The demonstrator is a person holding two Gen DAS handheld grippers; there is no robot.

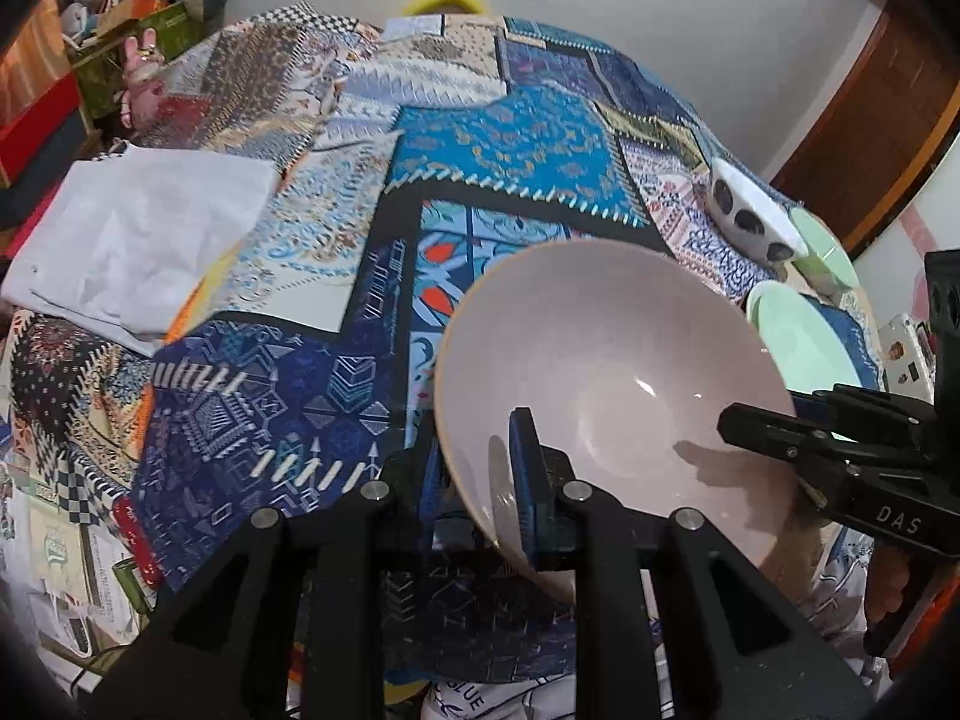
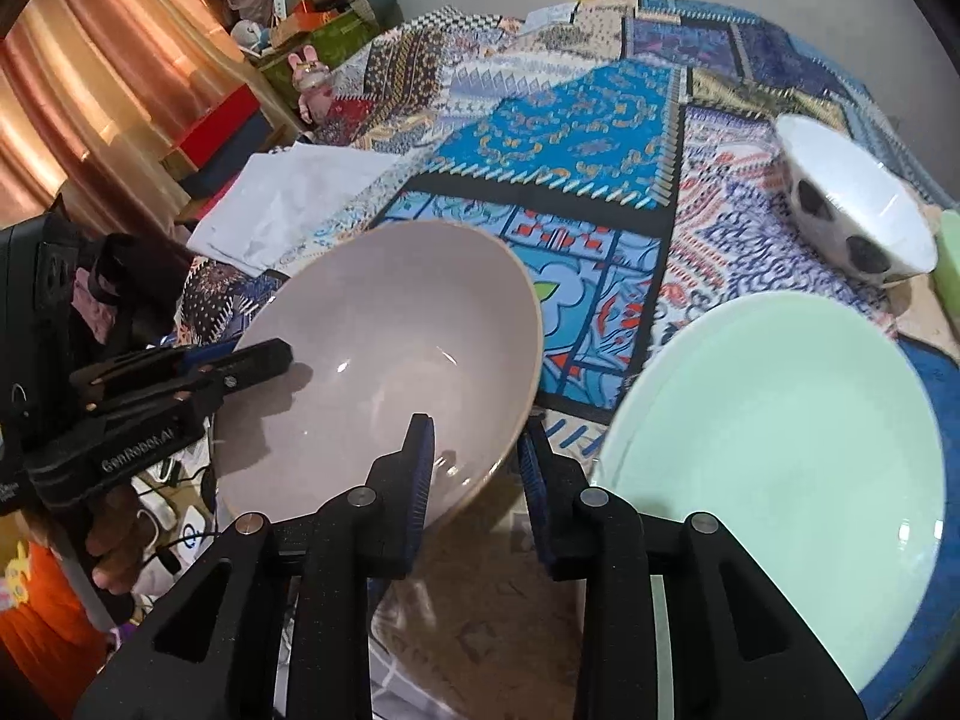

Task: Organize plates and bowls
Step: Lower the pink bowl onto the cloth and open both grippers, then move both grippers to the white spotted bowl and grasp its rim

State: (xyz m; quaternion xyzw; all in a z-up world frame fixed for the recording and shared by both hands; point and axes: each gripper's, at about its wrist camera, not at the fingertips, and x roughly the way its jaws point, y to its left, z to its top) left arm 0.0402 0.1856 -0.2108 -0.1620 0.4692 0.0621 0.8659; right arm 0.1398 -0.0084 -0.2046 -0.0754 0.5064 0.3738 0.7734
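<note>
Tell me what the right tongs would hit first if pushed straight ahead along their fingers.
Probably the pink bowl: its rim already sits between the right tongs. Past it lies the patchwork tablecloth; depth is uncertain.

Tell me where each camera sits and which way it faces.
Left wrist: on the left gripper, angled down at the pink bowl it clamps; the right gripper shows.
Right wrist: on the right gripper, angled down at bowl and green plate; its jaws straddle the rim.
Shared: bowl, plate, spotted bowl.

Cluttered home — patchwork tablecloth (image 1: 492,150), curtains (image 2: 90,78)
</note>
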